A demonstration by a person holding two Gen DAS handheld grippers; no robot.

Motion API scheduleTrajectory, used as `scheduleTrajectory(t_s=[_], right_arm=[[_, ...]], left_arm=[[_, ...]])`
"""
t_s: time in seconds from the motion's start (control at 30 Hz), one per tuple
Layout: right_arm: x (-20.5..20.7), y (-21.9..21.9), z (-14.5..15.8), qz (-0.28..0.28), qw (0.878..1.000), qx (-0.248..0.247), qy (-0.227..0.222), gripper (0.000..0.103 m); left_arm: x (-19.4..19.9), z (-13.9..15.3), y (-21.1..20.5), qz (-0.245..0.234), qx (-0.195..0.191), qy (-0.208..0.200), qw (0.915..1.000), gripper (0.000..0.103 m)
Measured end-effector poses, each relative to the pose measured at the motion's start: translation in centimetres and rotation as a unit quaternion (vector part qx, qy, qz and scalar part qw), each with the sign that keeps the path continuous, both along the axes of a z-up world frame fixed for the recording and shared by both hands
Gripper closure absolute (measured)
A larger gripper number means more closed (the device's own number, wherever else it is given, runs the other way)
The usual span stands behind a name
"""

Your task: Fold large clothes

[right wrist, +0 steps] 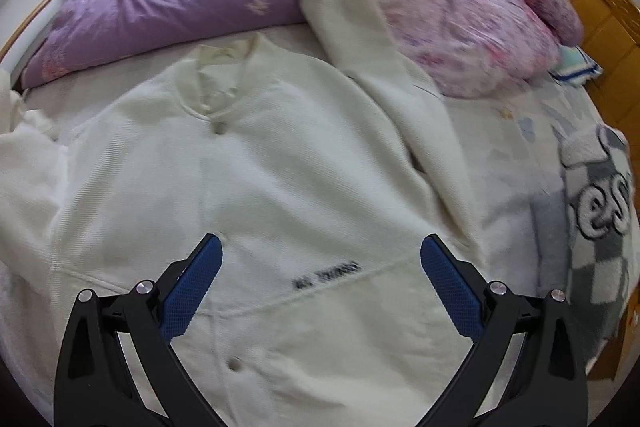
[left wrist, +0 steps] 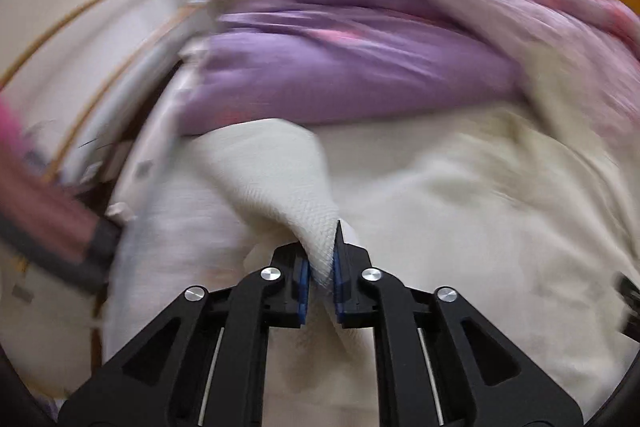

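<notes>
Left wrist view, blurred: left tool [left wrist: 322,269] clenched on a bunched fold of the cream waffle-knit jacket [left wrist: 280,171], its blue pads pinching the cloth, with a purple quilt [left wrist: 340,67] heaped behind. Right wrist view: right tool [right wrist: 320,279] released, jaws wide above the jacket [right wrist: 256,179], which lies flat on the bed [right wrist: 508,131], snap buttons up, one ribbed-cuff sleeve [right wrist: 352,27] draped onto a pink floral quilt [right wrist: 460,7]; a fuzzy checkered blanket [right wrist: 596,219] lies at right.

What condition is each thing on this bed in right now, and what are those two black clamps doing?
Left gripper: jaws clamped on a fold of cream fabric.
Right gripper: jaws wide open, empty.
Cream jacket: spread flat, buttoned, one sleeve flung up.
Purple quilt: bunched.
Checkered blanket: crumpled.
</notes>
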State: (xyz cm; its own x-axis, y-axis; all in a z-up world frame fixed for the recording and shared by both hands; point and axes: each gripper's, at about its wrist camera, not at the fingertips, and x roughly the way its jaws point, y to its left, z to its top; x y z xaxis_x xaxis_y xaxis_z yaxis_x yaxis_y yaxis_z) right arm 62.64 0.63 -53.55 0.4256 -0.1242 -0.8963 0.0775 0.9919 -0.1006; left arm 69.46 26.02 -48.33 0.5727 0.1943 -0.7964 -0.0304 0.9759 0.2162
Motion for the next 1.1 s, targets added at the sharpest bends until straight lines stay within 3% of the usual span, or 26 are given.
scheduleTrajectory(t_s=[0.03,0.1,0.2,0.3,0.37,0.5,0.6,0.63,0.67,0.8,0.87,0.9,0.93,1.03,1.07,1.1], right_arm=[[-0.3,-0.6,0.0,-0.006,1.0,0.0,0.004,0.007],[-0.8,-1.5,0.1,-0.016,1.0,0.0,0.009,0.007],[-1.2,-2.2,0.4,-0.018,1.0,-0.006,0.006,0.007],[-1.6,-2.7,0.3,-0.022,1.0,-0.005,0.002,0.007],[-1.6,-2.7,0.0,-0.022,1.0,-0.004,0.003,0.007],[-1.9,-2.4,-1.0,-0.022,1.0,0.01,0.008,0.007],[-2.2,-2.0,-1.5,-0.014,1.0,0.007,0.007,0.007],[-2.3,-2.0,-1.6,-0.012,1.0,0.004,0.006,0.007],[-2.3,-2.1,-1.7,-0.013,1.0,0.002,0.004,0.007],[-2.4,-4.1,-2.1,-0.03,1.0,-0.005,0.004,0.007],[-2.5,-5.3,-2.2,-0.039,0.999,-0.007,0.004,0.007],[-2.6,-6.1,-2.2,-0.043,0.999,-0.009,0.003,0.007],[-2.7,-6.7,-2.3,-0.046,0.999,-0.011,0.003,0.007],[-3.2,-9.2,-2.5,-0.063,0.998,-0.015,0.003,0.007],[-3.4,-10.3,-2.5,-0.071,0.997,-0.016,0.002,0.007],[-3.5,-10.9,-2.5,-0.077,0.997,-0.016,0.003,0.007]], left_arm=[[0.0,-0.7,-1.9,-0.023,-0.019,0.009,0.9995,0.059],[0.1,-2.7,-4.5,-0.049,-0.06,0.037,0.9963,0.021],[-0.4,-4.2,-3.6,-0.023,-0.121,0.045,0.9914,0.021],[-0.9,-4.5,1.0,0.061,-0.17,0.017,0.9835,0.02],[-0.7,-5.4,5.1,0.131,-0.198,0.007,0.9713,0.016],[1.6,-9.7,10.3,0.178,-0.237,0.046,0.954,0.017],[3.5,-12.8,12.5,0.201,-0.335,0.065,0.9183,0.017],[4.3,-13.3,12.4,0.196,-0.361,0.062,0.9095,0.017],[4.9,-13.7,12.1,0.194,-0.368,0.063,0.9071,0.017],[8.1,-15.2,9.4,0.181,-0.328,0.074,0.9243,0.022],[9.0,-14.8,8.3,0.169,-0.3,0.065,0.9369,0.048],[9.4,-14.4,7.6,0.164,-0.268,0.064,0.9473,0.089],[9.6,-13.9,7.1,0.163,-0.229,0.067,0.9573,0.097],[8.6,-8.9,4.8,0.129,-0.184,0.002,0.9745,0.098],[8.1,-6.6,2.5,0.094,-0.16,-0.025,0.9823,0.098],[7.8,-5.3,1.0,0.068,-0.158,-0.04,0.9843,0.098]])
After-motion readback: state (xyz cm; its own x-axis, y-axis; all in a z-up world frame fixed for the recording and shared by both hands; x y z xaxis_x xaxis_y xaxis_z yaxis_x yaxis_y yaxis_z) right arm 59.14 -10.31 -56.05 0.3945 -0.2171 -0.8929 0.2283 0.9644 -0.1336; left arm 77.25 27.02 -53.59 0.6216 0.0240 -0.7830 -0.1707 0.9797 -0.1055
